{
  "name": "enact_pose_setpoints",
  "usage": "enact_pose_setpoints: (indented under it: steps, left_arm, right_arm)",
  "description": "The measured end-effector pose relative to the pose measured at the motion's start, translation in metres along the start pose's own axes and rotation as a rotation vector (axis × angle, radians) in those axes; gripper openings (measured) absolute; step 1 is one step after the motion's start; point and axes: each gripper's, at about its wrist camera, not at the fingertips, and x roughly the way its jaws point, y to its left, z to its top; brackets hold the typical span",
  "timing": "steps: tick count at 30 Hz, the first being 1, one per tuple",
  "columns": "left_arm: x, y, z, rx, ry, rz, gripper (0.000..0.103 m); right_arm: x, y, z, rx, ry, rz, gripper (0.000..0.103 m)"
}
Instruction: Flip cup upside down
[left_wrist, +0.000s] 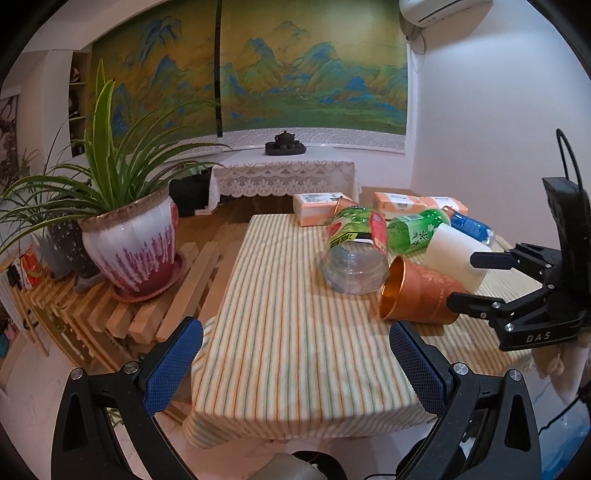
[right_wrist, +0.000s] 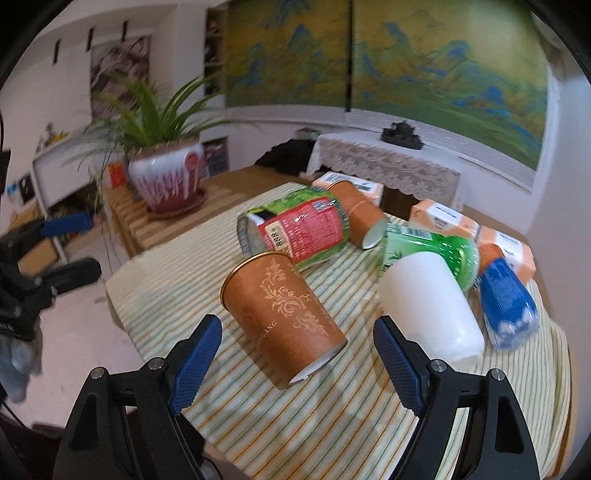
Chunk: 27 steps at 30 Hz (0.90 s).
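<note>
An orange paper cup (right_wrist: 284, 314) with a gold pattern lies on its side on the striped tablecloth (right_wrist: 332, 417), its base toward my right gripper and its gold-lined mouth away. My right gripper (right_wrist: 297, 350) is open, its blue pads on either side of the cup's base end, not touching. In the left wrist view the cup (left_wrist: 417, 295) lies at the right, with the right gripper (left_wrist: 461, 280) open around its base. My left gripper (left_wrist: 295, 358) is open and empty above the table's near edge.
A white cup (right_wrist: 430, 302), a large green-and-red labelled jar (right_wrist: 299, 229), a green bottle (right_wrist: 436, 247), a blue bottle (right_wrist: 508, 306) and another orange tube (right_wrist: 358, 214) lie behind the cup. Tissue packs (right_wrist: 443, 218) sit at the back. A potted plant (left_wrist: 129, 240) stands left on a slatted bench.
</note>
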Motion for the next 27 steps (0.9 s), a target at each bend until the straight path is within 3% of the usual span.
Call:
enact_pose_setpoints:
  steps: [8, 17, 23, 27]
  left_arm:
    - [0.002, 0.003, -0.001, -0.007, 0.004, 0.006, 0.102]
    - [0.003, 0.001, -0.001, -0.004, 0.010, 0.004, 0.102]
    - [0.004, 0.000, -0.002, -0.011, 0.013, 0.001, 0.102]
    - [0.005, -0.002, -0.003, -0.013, 0.021, -0.006, 0.102]
  right_arm:
    - [0.026, 0.009, 0.001, -0.110, 0.066, 0.009, 0.081]
    - [0.044, 0.011, -0.004, -0.145, 0.106, 0.011, 0.080]
    - [0.042, 0.012, -0.008, -0.139, 0.116, 0.004, 0.061]
    - [0.035, 0.013, -0.011, -0.106, 0.112, -0.009, 0.058]
